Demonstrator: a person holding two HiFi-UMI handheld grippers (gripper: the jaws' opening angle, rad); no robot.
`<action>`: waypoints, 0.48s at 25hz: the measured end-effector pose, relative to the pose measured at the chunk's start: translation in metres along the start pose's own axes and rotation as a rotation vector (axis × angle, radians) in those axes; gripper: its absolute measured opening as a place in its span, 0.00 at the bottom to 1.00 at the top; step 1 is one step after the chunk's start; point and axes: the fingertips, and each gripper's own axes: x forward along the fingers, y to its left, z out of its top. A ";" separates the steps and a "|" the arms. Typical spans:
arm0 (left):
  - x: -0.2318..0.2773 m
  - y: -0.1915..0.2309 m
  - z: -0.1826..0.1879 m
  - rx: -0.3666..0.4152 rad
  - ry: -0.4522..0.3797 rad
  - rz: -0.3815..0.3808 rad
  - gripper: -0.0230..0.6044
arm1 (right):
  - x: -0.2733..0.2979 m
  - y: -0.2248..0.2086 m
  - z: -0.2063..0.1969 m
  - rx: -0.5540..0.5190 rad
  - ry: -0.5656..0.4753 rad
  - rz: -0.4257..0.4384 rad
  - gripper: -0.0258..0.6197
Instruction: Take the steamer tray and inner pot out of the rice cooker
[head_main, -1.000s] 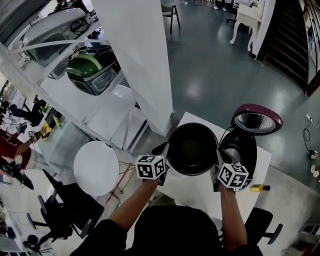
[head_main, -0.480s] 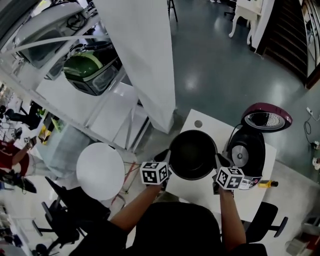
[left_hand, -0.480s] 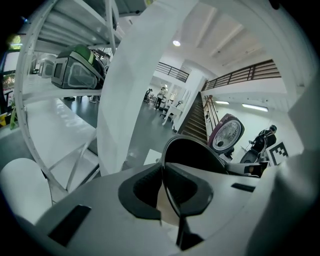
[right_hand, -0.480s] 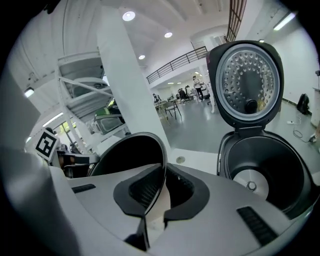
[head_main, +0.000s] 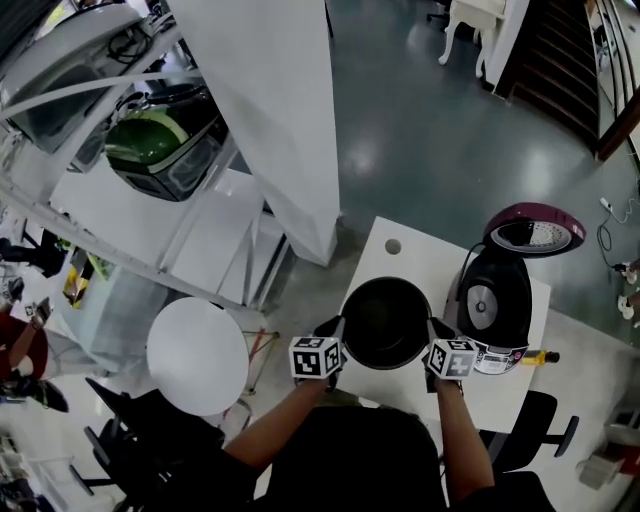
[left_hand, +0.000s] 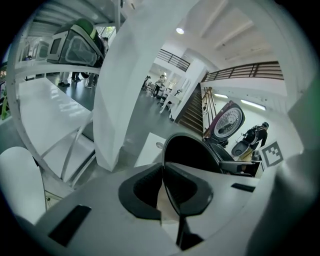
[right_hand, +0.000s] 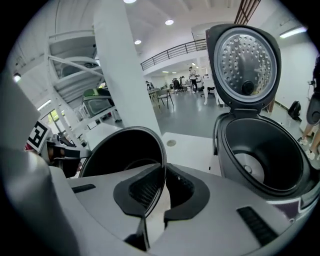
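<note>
The left gripper (left_hand: 165, 172) is closed down thin on the left rim of the inner pot (left_hand: 192, 150), with the rim's edge running between its dark pads. The right gripper (right_hand: 161, 187) is pinched the same way on the opposite, right rim. Neither has anything else between its jaws.

From the head view, the left gripper (head_main: 337, 332) and right gripper (head_main: 433, 333) carry the inner pot (head_main: 386, 322) over the near left part of the desk (head_main: 400, 262), just left of the rice cooker (head_main: 492, 300). I cannot tell whether its base touches the desk. The cooker stands towards the desk's right edge with its lid (head_main: 535, 230) up. In the right gripper view its cavity (right_hand: 265, 155) looks empty down to the heating plate. The steamer tray shows in no view. A small yellow thing (head_main: 541, 356) lies at the desk's right edge.

The step in hand looks like setting the pot down, and the risks lie mostly in the grip. Two narrow pinches on a smooth rim let the pot swing about the line between them, so uneven hands would tip it. Letting go before the base sits flat would drop it. It also hangs near the desk's near edge, so a base set partly past that edge could topple off. A drift rightward would knock the cooker.
</note>
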 end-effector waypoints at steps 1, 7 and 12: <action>0.002 0.001 -0.003 0.003 0.012 -0.007 0.07 | 0.002 -0.001 -0.004 0.006 0.009 -0.008 0.08; 0.013 0.013 -0.019 -0.016 0.068 -0.029 0.07 | 0.014 0.000 -0.019 0.014 0.070 -0.045 0.08; 0.022 0.020 -0.029 -0.012 0.107 -0.039 0.07 | 0.023 -0.002 -0.028 0.026 0.100 -0.065 0.08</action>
